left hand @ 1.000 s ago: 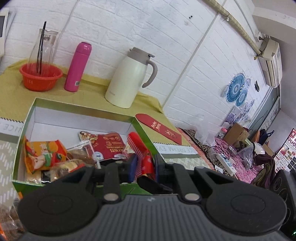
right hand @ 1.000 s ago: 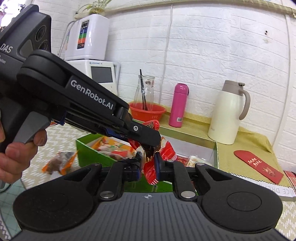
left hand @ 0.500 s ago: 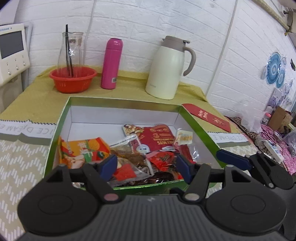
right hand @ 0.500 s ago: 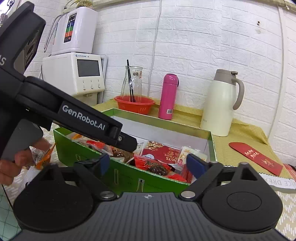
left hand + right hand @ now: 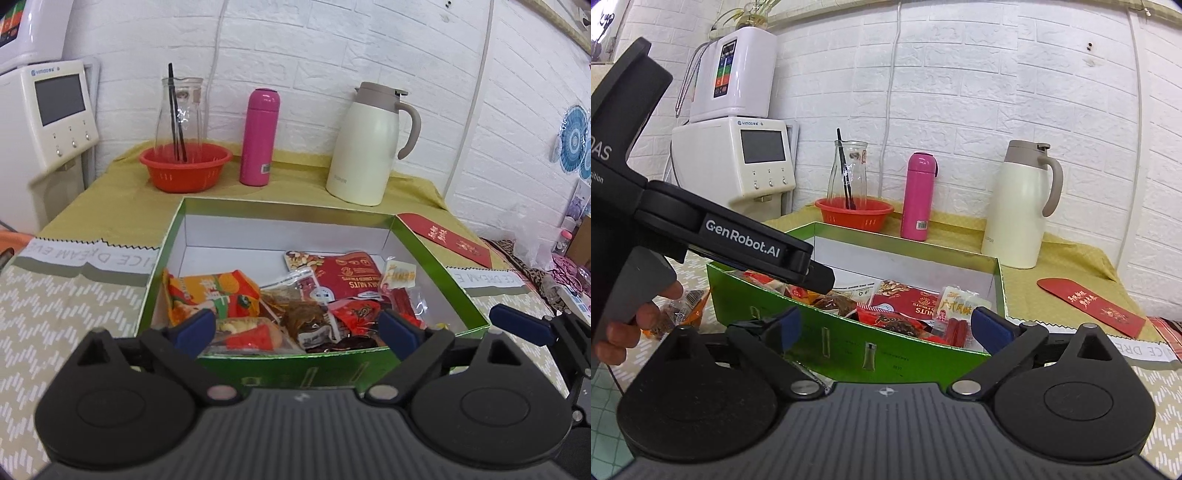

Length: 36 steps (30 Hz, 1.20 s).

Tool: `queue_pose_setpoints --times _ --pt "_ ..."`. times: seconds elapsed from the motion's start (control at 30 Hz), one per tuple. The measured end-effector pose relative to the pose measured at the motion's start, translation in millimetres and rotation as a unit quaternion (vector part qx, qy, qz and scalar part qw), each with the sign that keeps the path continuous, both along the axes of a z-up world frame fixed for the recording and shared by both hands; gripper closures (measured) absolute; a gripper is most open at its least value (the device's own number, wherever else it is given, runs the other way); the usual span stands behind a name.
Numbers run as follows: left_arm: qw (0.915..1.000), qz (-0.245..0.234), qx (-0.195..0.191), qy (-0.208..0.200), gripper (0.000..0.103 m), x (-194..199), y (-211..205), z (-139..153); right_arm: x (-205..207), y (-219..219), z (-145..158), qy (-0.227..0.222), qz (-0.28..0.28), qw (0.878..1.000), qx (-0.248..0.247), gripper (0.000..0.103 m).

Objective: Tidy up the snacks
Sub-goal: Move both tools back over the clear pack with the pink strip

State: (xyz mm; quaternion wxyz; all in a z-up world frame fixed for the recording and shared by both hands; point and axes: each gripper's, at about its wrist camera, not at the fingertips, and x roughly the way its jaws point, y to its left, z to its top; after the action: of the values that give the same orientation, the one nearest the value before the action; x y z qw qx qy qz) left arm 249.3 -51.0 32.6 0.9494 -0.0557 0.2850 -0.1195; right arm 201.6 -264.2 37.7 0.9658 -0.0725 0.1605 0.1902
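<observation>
An open green box (image 5: 436, 258) holds several snack packets: an orange one (image 5: 210, 291), a red nuts packet (image 5: 349, 277) and a small red one (image 5: 356, 312). My left gripper (image 5: 295, 328) hovers at the box's near wall, its jaws opening, with nothing pressed between the blue pads. My right gripper (image 5: 890, 328) stands open over the near wall of the box (image 5: 849, 343), empty. In the right wrist view, the left device's black body (image 5: 738, 240) reaches over the box, and a hand (image 5: 646, 314) holds its trigger. A loose orange-brown snack (image 5: 683, 310) lies left of the box.
Behind the box stand a red basket (image 5: 184, 170) with a glass carafe, a pink bottle (image 5: 258, 136) and a cream thermos jug (image 5: 365, 147). A red envelope (image 5: 447, 240) lies to the right. A white appliance (image 5: 738, 162) stands at the back left.
Both grippers were shut on one red snack packet; both have opened wide and the packet now lies in the box. The left gripper has swung to face the box squarely.
</observation>
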Motion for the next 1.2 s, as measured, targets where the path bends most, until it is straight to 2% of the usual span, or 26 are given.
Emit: queue_pose_setpoints --times 0.23,0.3,0.53,0.63,0.77,0.9,1.1,1.13,1.17,1.2 --pt "0.9999 0.007 0.005 -0.006 0.011 -20.6 5.3 5.8 -14.3 -2.4 5.3 0.003 0.002 1.0 0.003 0.0" --pt "0.9999 0.003 -0.005 -0.014 0.011 -33.9 12.9 10.0 -21.5 -4.7 9.2 0.006 0.003 1.0 0.003 0.0" --pt "0.9991 -0.02 -0.016 -0.035 0.011 -94.6 45.9 19.7 -51.8 -17.6 24.4 0.056 0.045 0.997 0.005 0.0" --pt "0.9991 -0.007 -0.04 -0.015 0.011 -113.1 59.9 12.5 -62.1 -18.1 22.2 0.07 0.064 0.995 0.009 0.0" --pt "0.9991 -0.007 -0.04 0.009 0.011 -134.0 71.8 -5.3 -66.3 -7.1 10.5 0.087 0.086 0.992 0.007 0.0" --pt "0.9968 -0.044 -0.06 0.029 0.011 -150.0 81.7 -17.3 -55.0 9.7 -4.4 0.105 0.092 0.99 -0.001 0.0" --pt "0.9972 -0.03 -0.058 0.035 0.011 -158.0 90.9 -20.6 -32.3 37.8 -25.9 0.104 0.091 0.99 -0.032 0.0" --pt "0.9972 -0.03 -0.058 0.034 0.011 -157.8 91.8 -20.0 -28.7 40.3 -28.8 0.104 0.086 0.99 -0.035 0.01" --pt "0.9972 -0.032 -0.058 0.034 0.011 -157.1 92.1 -19.4 -25.7 41.2 -31.4 0.109 0.085 0.99 -0.037 0.03" --pt "0.9971 -0.033 -0.058 0.034 0.011 -157.2 92.0 -19.1 -24.5 40.8 -32.8 0.115 0.087 0.989 -0.038 0.042"
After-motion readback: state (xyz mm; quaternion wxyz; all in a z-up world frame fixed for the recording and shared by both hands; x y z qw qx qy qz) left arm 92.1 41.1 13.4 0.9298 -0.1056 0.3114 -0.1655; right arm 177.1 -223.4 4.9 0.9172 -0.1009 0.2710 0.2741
